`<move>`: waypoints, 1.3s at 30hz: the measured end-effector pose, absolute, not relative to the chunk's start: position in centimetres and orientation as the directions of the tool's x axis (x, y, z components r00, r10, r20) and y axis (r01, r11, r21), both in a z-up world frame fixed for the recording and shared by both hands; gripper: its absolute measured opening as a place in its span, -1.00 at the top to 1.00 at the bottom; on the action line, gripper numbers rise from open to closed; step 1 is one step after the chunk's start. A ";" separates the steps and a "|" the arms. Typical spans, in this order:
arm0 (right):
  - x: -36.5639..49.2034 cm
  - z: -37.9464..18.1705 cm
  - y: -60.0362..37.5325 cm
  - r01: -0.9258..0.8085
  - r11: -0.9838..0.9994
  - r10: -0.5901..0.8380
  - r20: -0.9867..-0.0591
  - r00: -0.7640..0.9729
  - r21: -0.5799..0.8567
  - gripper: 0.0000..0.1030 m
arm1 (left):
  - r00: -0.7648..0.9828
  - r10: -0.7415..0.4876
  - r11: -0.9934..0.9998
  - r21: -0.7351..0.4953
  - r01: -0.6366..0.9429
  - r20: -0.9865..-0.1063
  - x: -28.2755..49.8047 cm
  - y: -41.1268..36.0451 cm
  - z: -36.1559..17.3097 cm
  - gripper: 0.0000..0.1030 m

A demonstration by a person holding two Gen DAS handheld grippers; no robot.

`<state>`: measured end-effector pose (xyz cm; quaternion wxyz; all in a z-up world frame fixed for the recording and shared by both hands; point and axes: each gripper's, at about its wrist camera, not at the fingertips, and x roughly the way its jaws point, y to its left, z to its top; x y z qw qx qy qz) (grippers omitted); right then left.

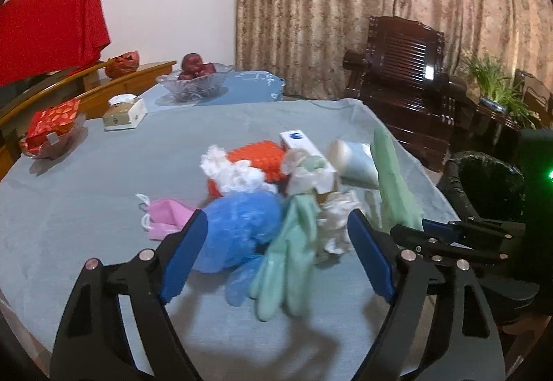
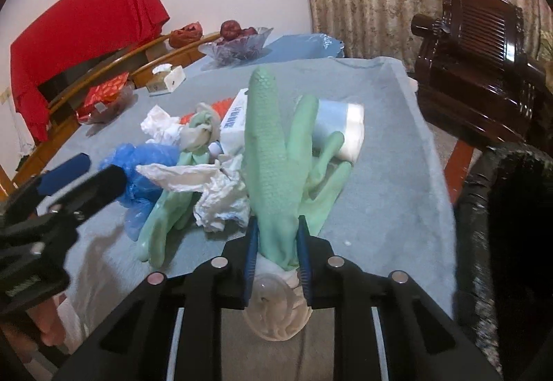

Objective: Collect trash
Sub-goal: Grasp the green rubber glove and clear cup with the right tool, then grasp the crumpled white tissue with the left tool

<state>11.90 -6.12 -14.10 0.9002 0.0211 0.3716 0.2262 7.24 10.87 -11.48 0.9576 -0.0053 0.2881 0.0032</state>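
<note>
A heap of trash lies on the grey-blue tablecloth [image 1: 86,208]. It holds a blue plastic bag [image 1: 242,225], a flat green rubber glove [image 1: 293,260], crumpled tissues [image 1: 235,173], an orange net [image 1: 262,156], a pink face mask [image 1: 166,215] and a white box [image 1: 297,139]. My left gripper [image 1: 276,225] is open, its blue pads on either side of the blue bag and the flat glove. My right gripper [image 2: 276,225] is shut on the cuff end of a second green glove [image 2: 269,146], which stands up from the heap. A clear lid-like piece [image 2: 273,312] sits just below its jaws.
A black lined bin [image 2: 511,208] stands off the table's right edge, beside a dark wooden armchair [image 2: 477,70]. Further back on the table are a tissue box [image 1: 124,115], a glass fruit bowl [image 1: 193,80] and a dish of red packets [image 1: 52,132].
</note>
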 end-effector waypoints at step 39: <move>11.5 -13.9 -14.8 -0.242 0.949 0.314 -0.649 0.693 0.200 0.58 | 0.726 -0.001 0.995 0.075 0.072 -0.688 13.4 3.0 -17.6 -0.18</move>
